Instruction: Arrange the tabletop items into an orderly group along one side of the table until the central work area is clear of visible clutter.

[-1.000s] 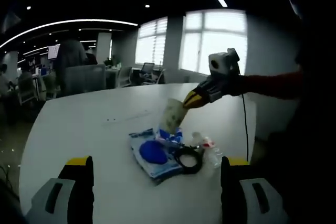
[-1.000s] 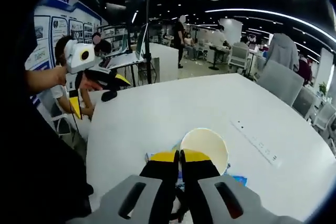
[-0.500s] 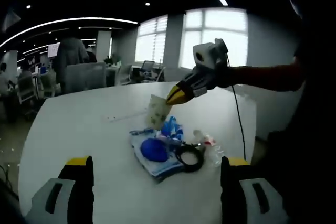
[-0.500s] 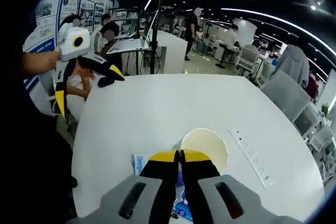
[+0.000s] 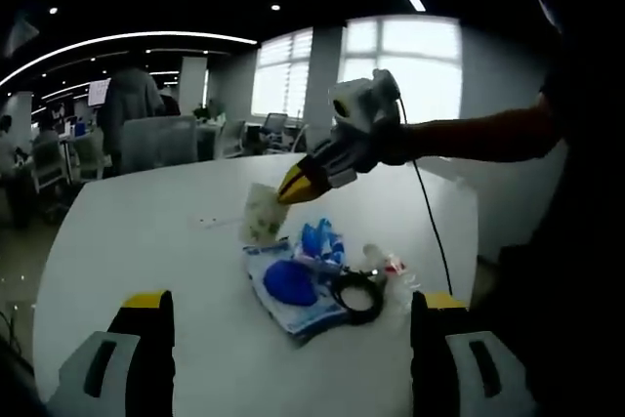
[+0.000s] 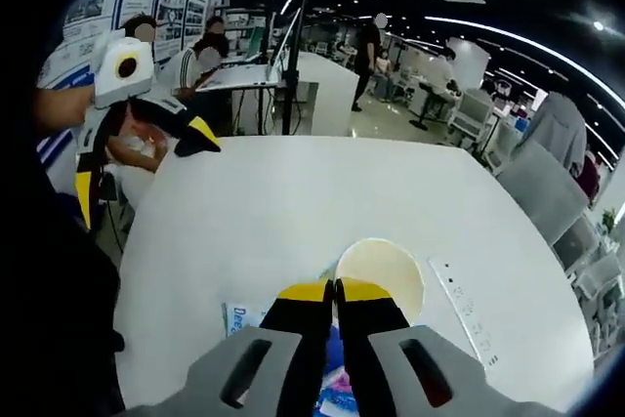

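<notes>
A: Your right gripper [image 6: 335, 292] has its yellow-tipped fingers [image 6: 306, 292] clenched on the rim of the paper cup [image 6: 380, 271], which hangs clear above the white bench [image 6: 293, 202]. The left gripper view has the same cup [image 5: 261, 214] pinched at one edge, tilted, over the bench just beyond the pile.

B: Left gripper [image 5: 283, 358]?

A: Released, fingers [image 5: 148, 302] wide apart, grasping nothing, hovering short of the pile.

B: Risks?

A: Thin paper wall, single-edge pinch. I judge the rim may crumple or the cup swing and slip if you move fast. Set down tilted, it could tip and roll, being a light, round, tapered shape.

B: The rest?

A: Pile sits mid-bench: glossy blue packet [image 5: 289, 290], black cable coil [image 5: 354, 294], crinkly clear wrapper [image 5: 391, 275]. Loose, soft stuff; the cable could snag and drag the packet.
</notes>
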